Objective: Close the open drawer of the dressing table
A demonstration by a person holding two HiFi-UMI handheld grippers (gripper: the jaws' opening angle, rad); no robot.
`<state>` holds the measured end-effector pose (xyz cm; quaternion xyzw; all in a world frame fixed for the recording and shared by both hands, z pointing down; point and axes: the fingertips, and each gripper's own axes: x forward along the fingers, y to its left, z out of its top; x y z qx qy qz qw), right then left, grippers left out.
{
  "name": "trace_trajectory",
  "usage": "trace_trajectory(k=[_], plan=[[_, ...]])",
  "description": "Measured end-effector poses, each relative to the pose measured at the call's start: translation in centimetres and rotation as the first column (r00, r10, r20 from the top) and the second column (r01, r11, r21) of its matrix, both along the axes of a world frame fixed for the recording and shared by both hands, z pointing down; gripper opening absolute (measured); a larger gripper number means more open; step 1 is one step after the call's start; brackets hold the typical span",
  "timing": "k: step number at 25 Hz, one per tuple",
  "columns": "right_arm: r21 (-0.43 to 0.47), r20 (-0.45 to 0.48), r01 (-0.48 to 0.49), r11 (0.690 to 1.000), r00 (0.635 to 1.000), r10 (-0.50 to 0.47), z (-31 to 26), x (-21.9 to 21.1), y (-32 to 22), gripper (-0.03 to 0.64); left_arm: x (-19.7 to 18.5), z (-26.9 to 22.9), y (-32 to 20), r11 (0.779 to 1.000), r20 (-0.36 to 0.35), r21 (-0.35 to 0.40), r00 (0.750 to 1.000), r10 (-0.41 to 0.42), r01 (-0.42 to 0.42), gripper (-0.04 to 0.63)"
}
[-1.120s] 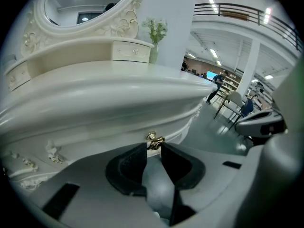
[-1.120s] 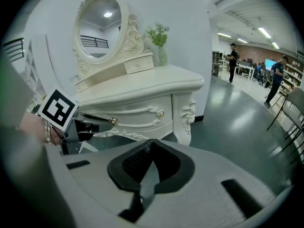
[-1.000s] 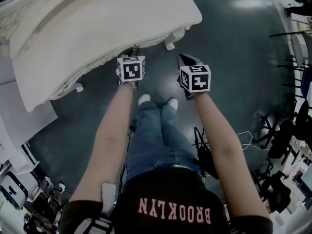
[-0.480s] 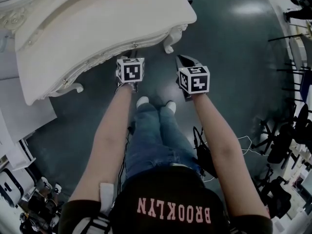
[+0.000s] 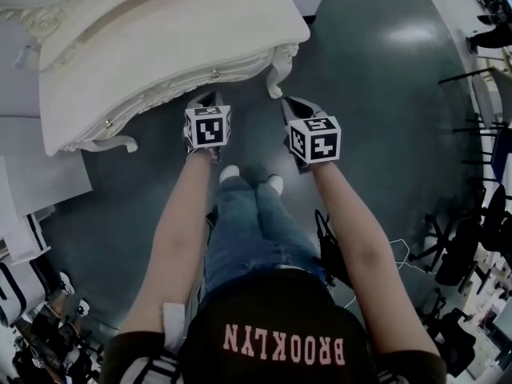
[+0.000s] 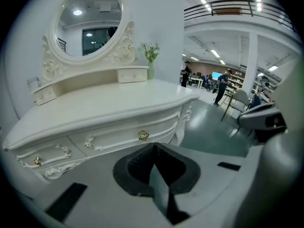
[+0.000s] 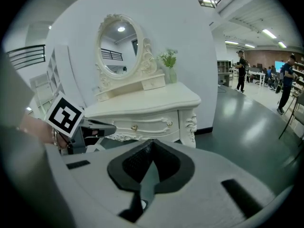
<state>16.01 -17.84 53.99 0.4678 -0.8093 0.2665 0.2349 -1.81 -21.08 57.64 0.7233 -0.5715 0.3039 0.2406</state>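
The white dressing table (image 5: pixel 160 38) stands ahead of me, its carved front facing both grippers. In the left gripper view its wide drawer (image 6: pixel 118 137) with a gold knob (image 6: pixel 143 136) sits flush with the front. My left gripper (image 5: pixel 202 100) hangs just short of the table's front edge, and its jaws (image 6: pixel 153 148) are shut on nothing. My right gripper (image 5: pixel 293 104) is beside it near the table's right leg (image 5: pixel 278 69), also shut and empty (image 7: pixel 152 144). The right gripper view shows the left gripper (image 7: pixel 95 129) in front of the table (image 7: pixel 142 101).
An oval mirror (image 6: pixel 89 23) and a small plant vase (image 6: pixel 150 61) stand on the table's back. The person's feet (image 5: pixel 252 178) rest on the dark floor below the grippers. White furniture (image 5: pixel 24 206) is at the left, stands and cables (image 5: pixel 448 246) at the right, and people (image 7: pixel 241 70) far off.
Both grippers have risen and drawn back a little from the table's front edge. The table now sits farther up in the head view.
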Motion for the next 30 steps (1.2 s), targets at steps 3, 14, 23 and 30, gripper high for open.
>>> trace_trajectory(k=[3, 14, 23, 30], plan=[[0.04, 0.014, 0.036, 0.999, 0.999, -0.037, -1.6, 0.1, 1.0, -0.009, 0.5, -1.8, 1.3, 0.999, -0.012, 0.026, 1.0, -0.025, 0.025, 0.006], [0.199, -0.051, 0.201, 0.959, 0.979, -0.195, -8.0, 0.5, 4.4, -0.009, 1.9, -9.1, 5.7, 0.982, -0.072, 0.169, 0.995, -0.068, 0.08, 0.006], [0.34, -0.079, 0.235, 0.911, 0.972, -0.221, -15.8, -0.3, 5.9, -0.009, 1.5, -16.2, 7.5, 0.947, -0.075, 0.316, 0.997, -0.033, 0.055, 0.006], [0.446, -0.069, 0.201, 0.872, 0.979, -0.191, -22.0, -1.4, 5.9, -0.009, 1.3, -22.6, 8.1, 0.9, -0.05, 0.435, 0.997, 0.06, -0.032, 0.006]])
